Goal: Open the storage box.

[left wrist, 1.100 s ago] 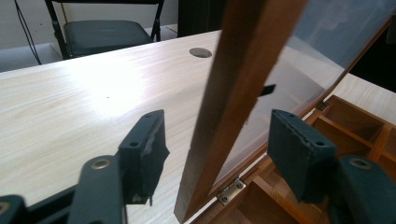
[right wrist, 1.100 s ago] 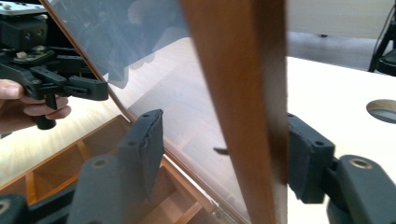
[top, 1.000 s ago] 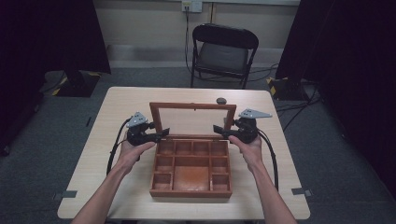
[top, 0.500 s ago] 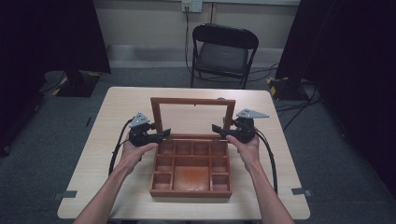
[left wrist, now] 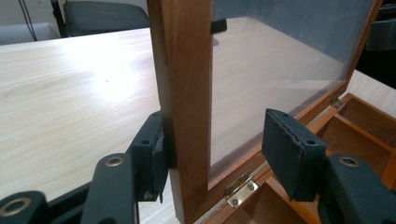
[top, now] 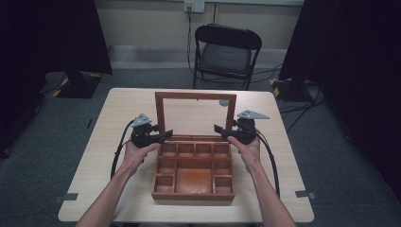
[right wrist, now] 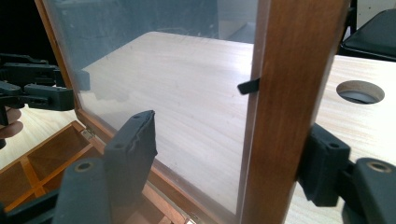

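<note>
Looked over all views for lettering, labels, brands, numbers or signs; found none that could be read.

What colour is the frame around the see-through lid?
Reddish-brown wood. The lid frame shows best in the left gripper view.

Counted one counter (top: 118,156), one black folding chair (top: 227,52) and one round hole (top: 223,102) in the counter top. Counted one wooden box (top: 194,193) with one glazed lid (top: 195,96), two brass hinges (left wrist: 240,189), and four small compartments (top: 185,149) along its back row.
</note>
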The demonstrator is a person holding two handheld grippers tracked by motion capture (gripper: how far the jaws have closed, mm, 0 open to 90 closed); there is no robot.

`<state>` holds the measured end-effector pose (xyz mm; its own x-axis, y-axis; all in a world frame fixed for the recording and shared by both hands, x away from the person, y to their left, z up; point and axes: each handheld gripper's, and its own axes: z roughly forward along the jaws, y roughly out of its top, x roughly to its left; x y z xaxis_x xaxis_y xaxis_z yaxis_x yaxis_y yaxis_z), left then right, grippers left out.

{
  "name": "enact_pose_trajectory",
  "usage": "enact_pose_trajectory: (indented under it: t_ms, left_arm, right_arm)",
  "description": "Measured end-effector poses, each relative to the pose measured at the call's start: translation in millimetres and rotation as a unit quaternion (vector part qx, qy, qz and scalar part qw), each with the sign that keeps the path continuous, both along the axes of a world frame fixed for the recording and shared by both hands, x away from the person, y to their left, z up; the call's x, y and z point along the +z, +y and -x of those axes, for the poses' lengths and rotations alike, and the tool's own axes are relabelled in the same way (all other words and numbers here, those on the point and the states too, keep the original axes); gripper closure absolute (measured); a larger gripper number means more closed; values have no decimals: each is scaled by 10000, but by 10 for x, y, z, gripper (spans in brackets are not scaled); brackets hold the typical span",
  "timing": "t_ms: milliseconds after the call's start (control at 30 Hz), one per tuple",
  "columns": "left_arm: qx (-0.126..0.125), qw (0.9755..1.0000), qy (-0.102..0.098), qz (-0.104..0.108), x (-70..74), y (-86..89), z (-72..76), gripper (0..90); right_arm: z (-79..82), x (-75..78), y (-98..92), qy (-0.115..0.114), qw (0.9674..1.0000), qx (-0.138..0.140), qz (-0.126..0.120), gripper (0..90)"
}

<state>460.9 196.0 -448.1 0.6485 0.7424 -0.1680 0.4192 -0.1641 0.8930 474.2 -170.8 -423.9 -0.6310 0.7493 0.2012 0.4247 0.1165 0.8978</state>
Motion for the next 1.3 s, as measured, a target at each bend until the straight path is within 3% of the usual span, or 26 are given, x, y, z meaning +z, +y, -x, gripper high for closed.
enact_pose_trajectory:
  t_ms: [433, 567, 867, 1133, 1267, 1300]
  left_arm:
    - [124, 9997, 189, 41, -65, 6, -35, 397]
    - [131, 9995, 275, -8, -99, -5, -49, 392]
    - [202, 9988, 422, -108, -173, -29, -93, 392]
    - [237, 9980, 584, 32, -210, -23, -116, 363]
    - [205, 9978, 627, -63, -236, -26, -123, 348]
    - [248, 9976, 646, 0, -246, -34, -123, 347]
  right_arm:
    - [-77, -100, 12, 258, 9996, -129, 68, 221]
    - [-121, -167, 26, 440, 9988, -189, 95, 193]
    - [-181, -263, 26, 696, 9970, -306, 126, 181]
    - [-212, -299, -6, 867, 9953, -426, 109, 187]
    - [-227, -330, -10, 937, 9946, -427, 161, 183]
    - [-227, -336, -6, 972, 9941, -453, 175, 185]
